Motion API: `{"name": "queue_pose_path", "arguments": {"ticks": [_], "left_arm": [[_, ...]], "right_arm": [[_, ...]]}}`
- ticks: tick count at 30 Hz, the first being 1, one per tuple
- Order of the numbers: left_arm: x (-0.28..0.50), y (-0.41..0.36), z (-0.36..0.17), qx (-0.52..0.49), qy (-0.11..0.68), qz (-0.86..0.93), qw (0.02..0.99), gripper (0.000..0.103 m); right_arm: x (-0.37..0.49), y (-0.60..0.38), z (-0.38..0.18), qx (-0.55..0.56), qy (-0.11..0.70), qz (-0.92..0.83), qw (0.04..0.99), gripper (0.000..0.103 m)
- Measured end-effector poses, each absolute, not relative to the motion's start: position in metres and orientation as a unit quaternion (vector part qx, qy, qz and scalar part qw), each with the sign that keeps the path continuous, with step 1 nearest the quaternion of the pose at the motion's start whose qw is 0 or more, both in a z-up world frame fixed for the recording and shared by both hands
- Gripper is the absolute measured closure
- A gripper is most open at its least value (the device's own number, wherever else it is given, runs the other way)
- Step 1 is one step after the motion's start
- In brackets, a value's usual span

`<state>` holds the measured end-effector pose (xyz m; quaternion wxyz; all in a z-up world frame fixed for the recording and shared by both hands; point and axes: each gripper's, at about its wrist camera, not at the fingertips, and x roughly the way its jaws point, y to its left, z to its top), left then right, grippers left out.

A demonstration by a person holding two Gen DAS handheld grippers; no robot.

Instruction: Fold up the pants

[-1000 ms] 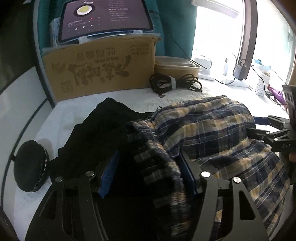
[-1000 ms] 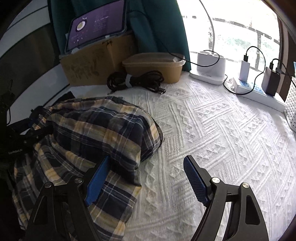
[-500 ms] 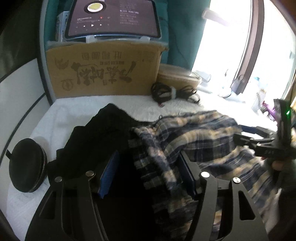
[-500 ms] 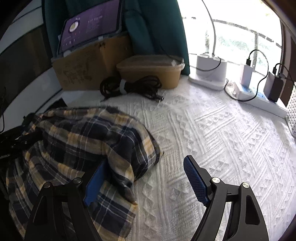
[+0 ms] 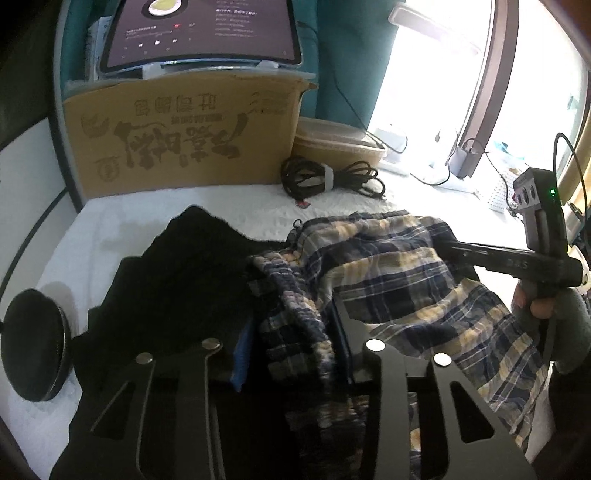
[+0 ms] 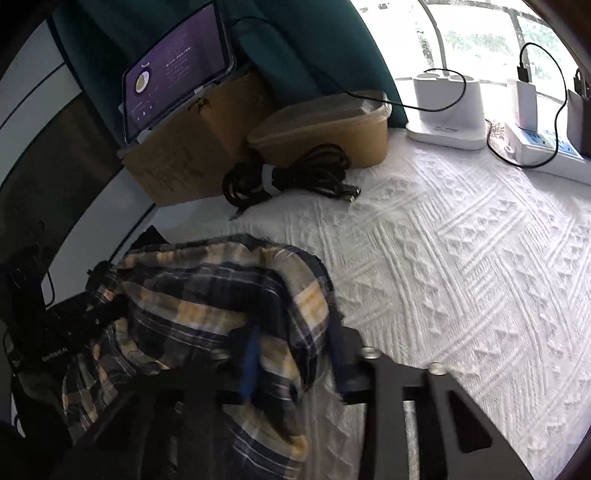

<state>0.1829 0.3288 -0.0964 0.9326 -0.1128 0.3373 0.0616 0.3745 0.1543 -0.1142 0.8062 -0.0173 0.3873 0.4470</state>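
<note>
pants [image 5: 399, 280]: soft woven plaid cloth, matt, ribbed elastic waistband. Black garment [image 5: 184, 288] at 9 o'clock of them: matt dark fabric. Bedspread [image 6: 461, 258]: white cloth, raised knit-like texture, rough. Box [image 5: 184, 136] at 12 o'clock: plain brown cardboard, matt. Tablet [image 5: 203, 29] screen: glossy glass. Tub [image 6: 325, 129]: brown paper-look body, translucent plastic lid. Cable bundle [image 6: 291, 177]: black rubbery sheath. Left gripper [image 5: 291, 354] and right gripper [image 6: 291, 358]: matt black plastic, blue ridged pads, shiny metal screws.

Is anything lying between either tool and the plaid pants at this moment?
No. The left tool has the pants' gathered waistband between its fingers, and the right tool has closed on a plaid fold. A black garment lies beside and partly under the pants, not in between.
</note>
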Motion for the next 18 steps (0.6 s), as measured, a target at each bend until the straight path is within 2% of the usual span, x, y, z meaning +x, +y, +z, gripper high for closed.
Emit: {"name": "queue_pose_path", "arguments": {"ticks": [4, 8, 10, 11, 12, 18], "left_arm": [[0.19, 0.326, -0.085, -0.099, 0.326, 0.06, 0.938, 0.072], [0.201, 0.326, -0.087, -0.097, 0.338, 0.068, 0.934, 0.072], [0.202, 0.324, -0.09, -0.094, 0.344, 0.079, 0.931, 0.07], [0.2, 0.323, -0.09, -0.092, 0.346, 0.087, 0.93, 0.069], [0.198, 0.322, -0.089, -0.093, 0.345, 0.089, 0.93, 0.069], [0.181, 0.319, -0.081, -0.107, 0.348, 0.111, 0.925, 0.063]], "right_arm": [[0.372, 0.156, -0.1, -0.042, 0.348, 0.423, 0.836, 0.081], [0.381, 0.156, -0.109, -0.049, 0.363, 0.404, 0.838, 0.079], [0.385, 0.148, -0.109, -0.04, 0.369, 0.385, 0.845, 0.061], [0.386, 0.143, -0.108, -0.037, 0.366, 0.379, 0.85, 0.047], [0.386, 0.135, -0.106, -0.028, 0.363, 0.375, 0.853, 0.043], [0.376, 0.109, -0.096, -0.02, 0.354, 0.366, 0.86, 0.043]]}}
